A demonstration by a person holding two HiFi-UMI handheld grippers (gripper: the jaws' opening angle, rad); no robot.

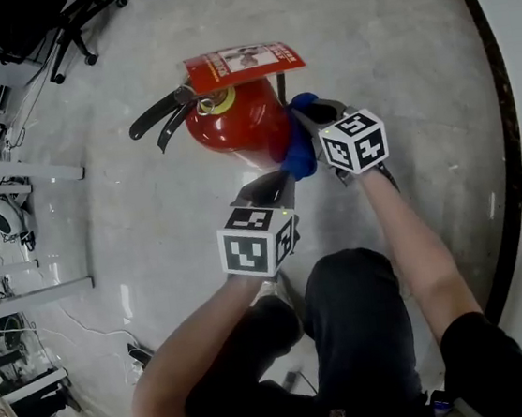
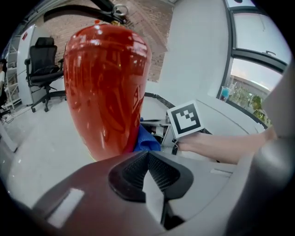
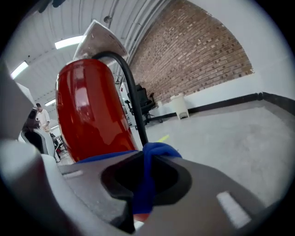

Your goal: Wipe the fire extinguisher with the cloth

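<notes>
The fire extinguisher (image 1: 236, 121) stands upright on the concrete floor (image 1: 150, 226), straight ahead of both your grippers. Your right gripper (image 1: 315, 111) clamps the blue cloth (image 1: 300, 155), which seems to touch its side; your left gripper (image 1: 272, 184), pinched closed and empty, hovers just beside it.

The glossy red fire extinguisher (image 1: 237, 125), with black handle and hose, stands upright just ahead of the left gripper (image 2: 148, 173). The bunched blue cloth (image 3: 150, 154), pinched in the right gripper (image 3: 146, 179), lies against its side.
</notes>
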